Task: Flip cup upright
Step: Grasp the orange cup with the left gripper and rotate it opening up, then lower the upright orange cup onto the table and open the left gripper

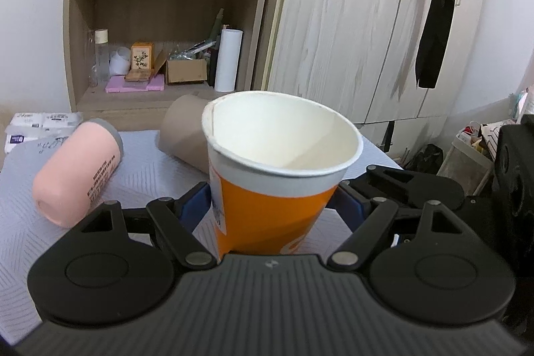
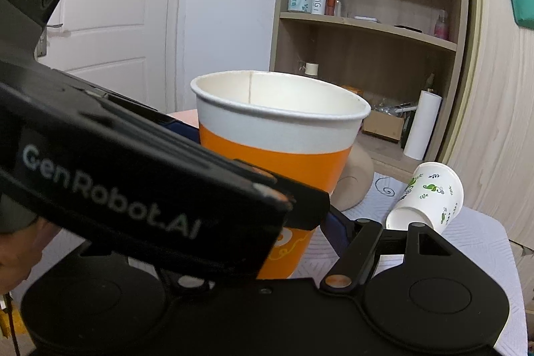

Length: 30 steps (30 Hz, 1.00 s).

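Both grippers crowd one orange paper cup [image 1: 267, 189], mouth up with rolled white rim, above the ribbed tablecloth [image 1: 30, 229]. Left gripper [image 1: 272, 202] pinches its tapered waxy wall; right gripper [image 2: 253, 242], can't tell. Smooth pink tumbler [image 1: 75, 170] lies sideways nearby.

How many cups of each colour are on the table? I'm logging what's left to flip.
Orange and white cup: 1, upright, between grippers
Pink cup: 1, on its side
Brown cup: 1, on its side
White leaf-print cup: 1, on its side
Total: 4
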Tool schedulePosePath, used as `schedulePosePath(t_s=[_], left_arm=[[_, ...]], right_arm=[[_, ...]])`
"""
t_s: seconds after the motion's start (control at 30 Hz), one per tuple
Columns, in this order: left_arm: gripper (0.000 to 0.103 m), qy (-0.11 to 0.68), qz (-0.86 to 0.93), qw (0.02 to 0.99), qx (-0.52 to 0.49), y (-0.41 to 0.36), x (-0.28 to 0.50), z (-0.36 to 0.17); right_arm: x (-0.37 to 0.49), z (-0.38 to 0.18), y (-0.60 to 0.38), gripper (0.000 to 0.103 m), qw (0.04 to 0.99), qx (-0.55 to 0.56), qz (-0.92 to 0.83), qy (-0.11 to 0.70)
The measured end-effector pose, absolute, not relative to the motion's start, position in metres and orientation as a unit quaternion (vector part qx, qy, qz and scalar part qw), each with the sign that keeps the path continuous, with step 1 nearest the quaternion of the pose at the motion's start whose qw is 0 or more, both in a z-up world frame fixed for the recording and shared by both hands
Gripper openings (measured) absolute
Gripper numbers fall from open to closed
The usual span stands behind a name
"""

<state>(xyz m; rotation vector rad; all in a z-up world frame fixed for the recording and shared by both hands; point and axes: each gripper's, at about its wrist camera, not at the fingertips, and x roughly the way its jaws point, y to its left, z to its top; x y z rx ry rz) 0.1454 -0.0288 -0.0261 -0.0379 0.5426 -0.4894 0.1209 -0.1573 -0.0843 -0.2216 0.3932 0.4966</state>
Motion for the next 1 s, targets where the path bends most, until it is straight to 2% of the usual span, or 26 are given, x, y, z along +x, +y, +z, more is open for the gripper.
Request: schedulePosePath(t_s=[0.13, 0.6, 1.0], left_arm=[[0.082, 0.261, -0.219, 0.94, -0.003, -0.029, 0.143, -0.027], [0.083, 0.255, -0.175, 0.95, -0.036, 0.009, 0.094, -0.022], [0.088, 0.209, -0.077, 0.974, -0.045, 0.043, 0.03, 0.003]], right_arm=[[0.118, -0.084, -0.159, 0.082, 0.947, -0.107, 0.234, 0.192], [0.066, -0.081, -0.197, 0.085, 0.968, -0.049, 0.167, 0.179], [-0.002, -0.048, -0.204, 0.087, 0.989, -0.065, 0.092, 0.093]])
